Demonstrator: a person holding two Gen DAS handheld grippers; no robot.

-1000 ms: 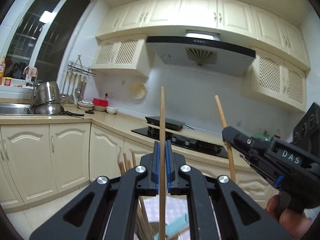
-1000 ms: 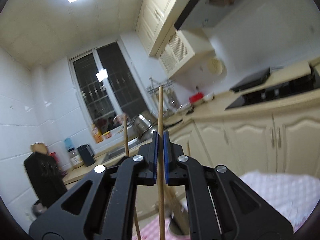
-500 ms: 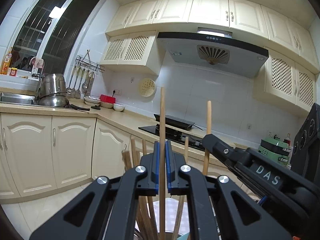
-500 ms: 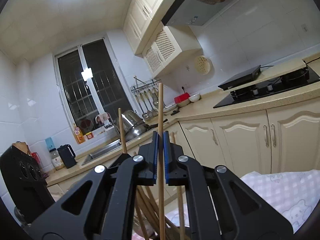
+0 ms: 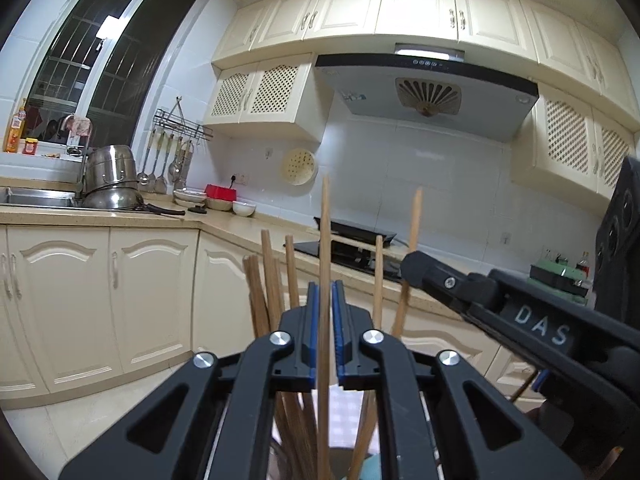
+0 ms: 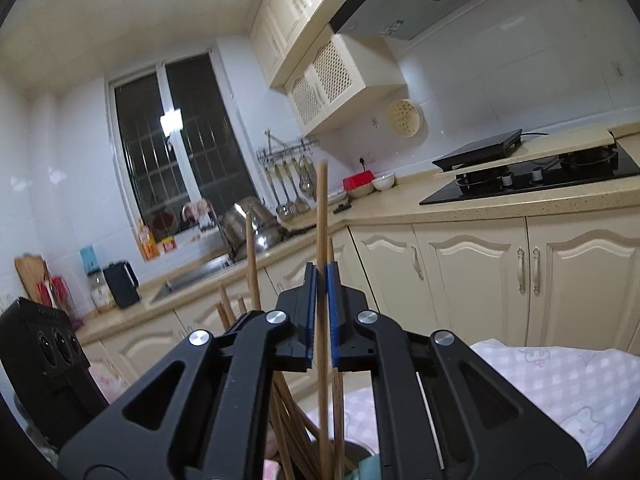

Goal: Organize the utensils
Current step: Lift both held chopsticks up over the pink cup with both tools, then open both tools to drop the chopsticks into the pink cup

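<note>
The left gripper (image 5: 325,330) has its blue-padded jaws narrowed around a single long pale wooden chopstick (image 5: 324,264), which stands upright between the pads. The right gripper (image 6: 321,312) likewise pinches a second light wooden chopstick (image 6: 322,216), upright with a slight tilt. Both sticks reach down into a bundle of darker brown wooden chopsticks (image 5: 266,280) standing in a container whose form I cannot make out at the bottom edge of both views. Beneath lies a pink checked cloth (image 6: 560,380). Behind runs a beige kitchen counter (image 6: 500,208) with a black hob (image 6: 536,180).
</note>
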